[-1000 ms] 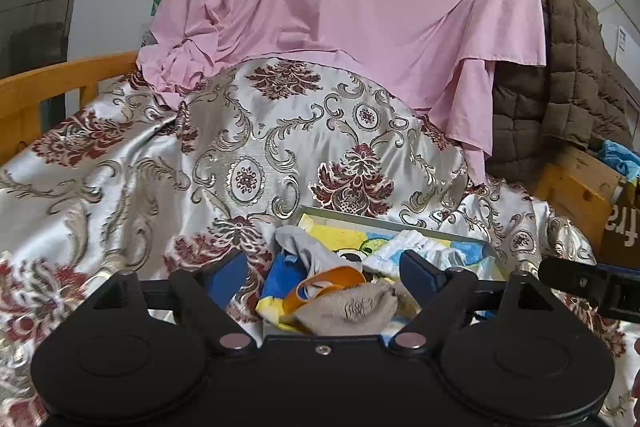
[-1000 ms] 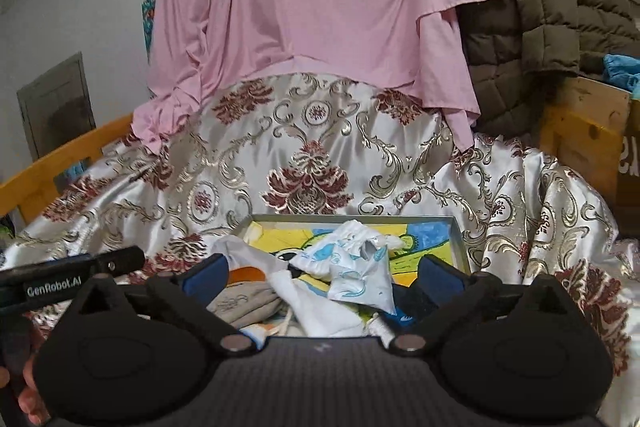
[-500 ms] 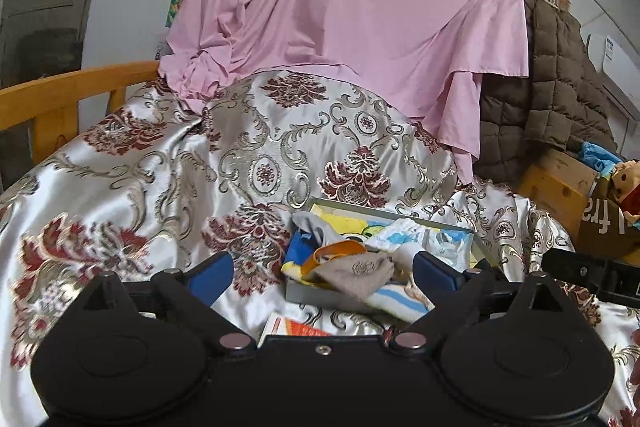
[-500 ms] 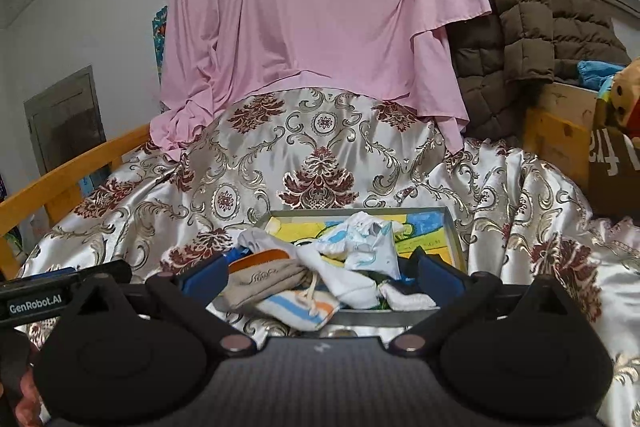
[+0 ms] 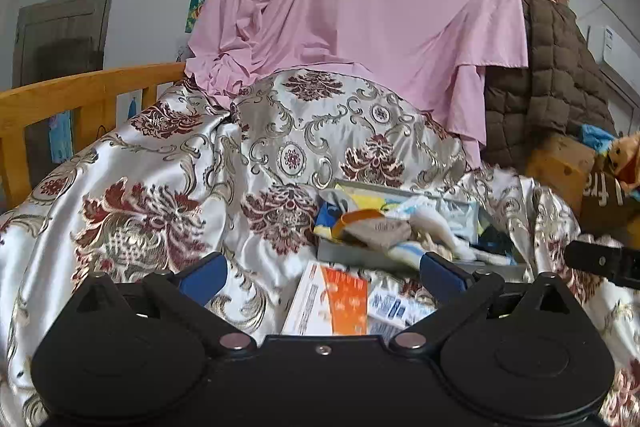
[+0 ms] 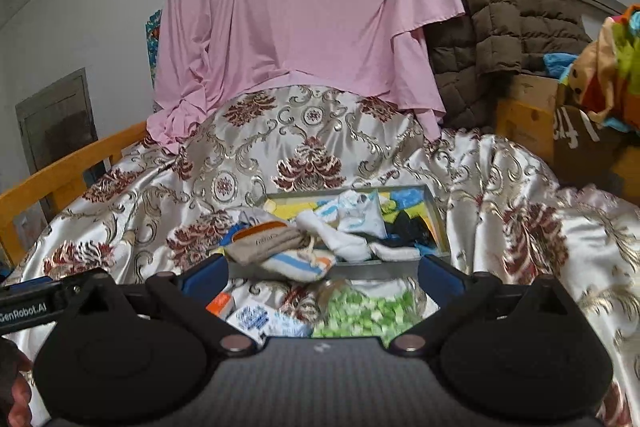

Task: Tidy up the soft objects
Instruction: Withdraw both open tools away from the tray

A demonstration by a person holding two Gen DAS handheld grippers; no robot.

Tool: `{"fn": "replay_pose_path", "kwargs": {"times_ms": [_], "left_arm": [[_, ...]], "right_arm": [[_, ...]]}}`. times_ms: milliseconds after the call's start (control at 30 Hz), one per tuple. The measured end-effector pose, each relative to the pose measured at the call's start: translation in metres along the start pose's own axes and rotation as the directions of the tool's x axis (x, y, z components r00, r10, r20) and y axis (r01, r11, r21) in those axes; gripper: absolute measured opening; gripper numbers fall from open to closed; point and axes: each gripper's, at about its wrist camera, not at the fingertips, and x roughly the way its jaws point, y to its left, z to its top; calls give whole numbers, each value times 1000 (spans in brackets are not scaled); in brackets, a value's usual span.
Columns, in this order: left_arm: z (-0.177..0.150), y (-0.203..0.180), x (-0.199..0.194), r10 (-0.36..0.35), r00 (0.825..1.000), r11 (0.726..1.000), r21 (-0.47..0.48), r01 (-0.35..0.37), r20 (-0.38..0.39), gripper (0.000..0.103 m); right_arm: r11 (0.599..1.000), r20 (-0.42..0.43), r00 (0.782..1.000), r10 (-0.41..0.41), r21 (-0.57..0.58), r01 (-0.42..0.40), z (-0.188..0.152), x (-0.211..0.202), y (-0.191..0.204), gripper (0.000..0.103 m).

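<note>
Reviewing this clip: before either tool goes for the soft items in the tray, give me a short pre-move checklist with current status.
1. Left tool open with nothing between its pads, jaws having just widened: ok.
2. Right tool open and empty: ok.
3. Tray in view ahead of both tools: ok.
4. Soft items contained: not ok; the striped sock and beige pouch drape over the tray's near rim.
5. Approach path free: not ok; the orange-and-white box and a bag of green pieces lie between tools and tray.
6. Tray sits level on the satin cover: cannot tell.
</note>
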Motion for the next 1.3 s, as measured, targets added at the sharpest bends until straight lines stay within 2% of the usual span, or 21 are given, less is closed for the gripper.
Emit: {"fn": "replay_pose_path", "kwargs": {"times_ms": [300,567,900,1300], "left_arm": [[-22,3,-15,3,1000,1000,21,-3,-18,102],[-32,9,-22,17,1000,1000,3,-17,-20,102],[-45,14,-28,54,998,998,-11,-55,-21,102],[-68,8,-32,29,999,999,28,-28,-44,102]], "right_arm": [[998,-2,998,-55,6,55,-30,-25,4,103],[994,-9,994,-108,-14,108,-51,-37,7,103],[993,-8,993,-114,13,114,-67,-41,3,103],[991,-43,992,-120,55,122,-85,-36,-8,103]]}}
